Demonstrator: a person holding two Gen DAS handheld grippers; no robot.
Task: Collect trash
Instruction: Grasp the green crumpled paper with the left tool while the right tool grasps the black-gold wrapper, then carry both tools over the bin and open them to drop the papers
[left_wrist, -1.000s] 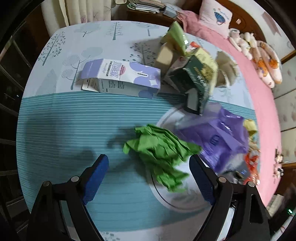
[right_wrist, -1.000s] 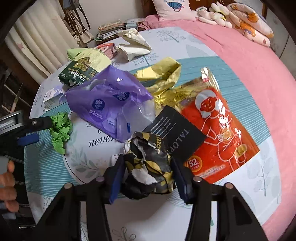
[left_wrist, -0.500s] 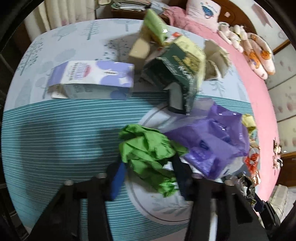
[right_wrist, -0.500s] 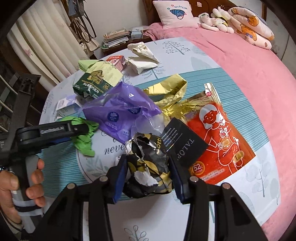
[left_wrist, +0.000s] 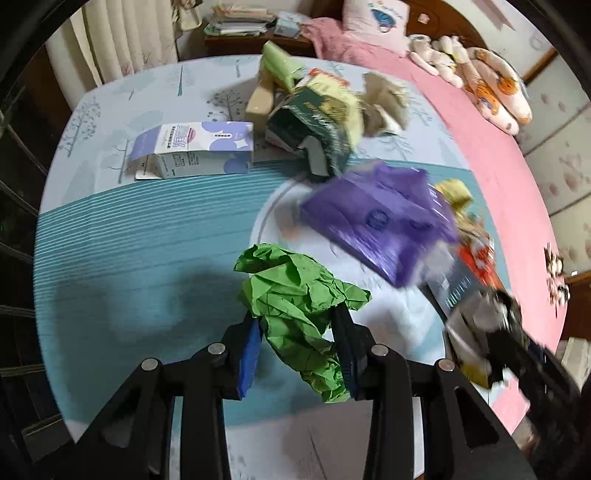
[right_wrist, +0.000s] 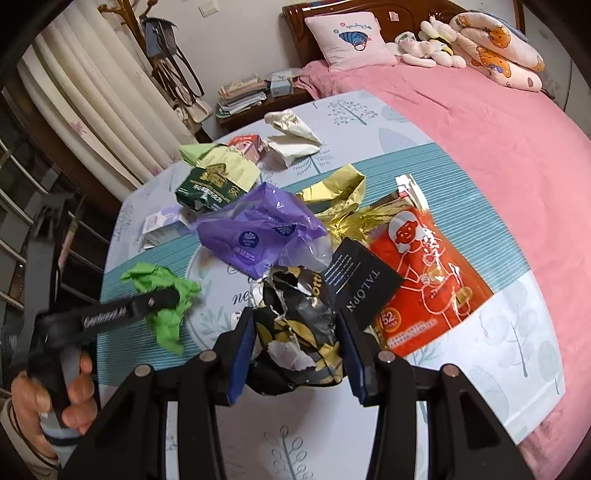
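A crumpled green paper (left_wrist: 295, 295) hangs between the blue pads of my left gripper (left_wrist: 297, 332), lifted off the teal-striped tablecloth (left_wrist: 129, 240); the jaws are closing and the pads press on it. The right wrist view shows the same paper (right_wrist: 166, 317) at the left, with a person's hand (right_wrist: 48, 402) holding that gripper's handle. My right gripper (right_wrist: 295, 350) is shut on a crumpled black-and-gold wrapper (right_wrist: 291, 306), held above the table.
On the table lie a purple plastic bag (right_wrist: 258, 232), a black card (right_wrist: 362, 284), an orange snack bag (right_wrist: 424, 273), gold foil (right_wrist: 336, 192), a dark green box (right_wrist: 207, 188), a purple-white carton (left_wrist: 195, 151) and white paper (right_wrist: 291, 136). A pink bed (right_wrist: 480, 129) lies beyond.
The left jaws, wide open around the green paper before, have closed on it and lifted it. The right gripper has risen with the black-and-gold wrapper still in it.
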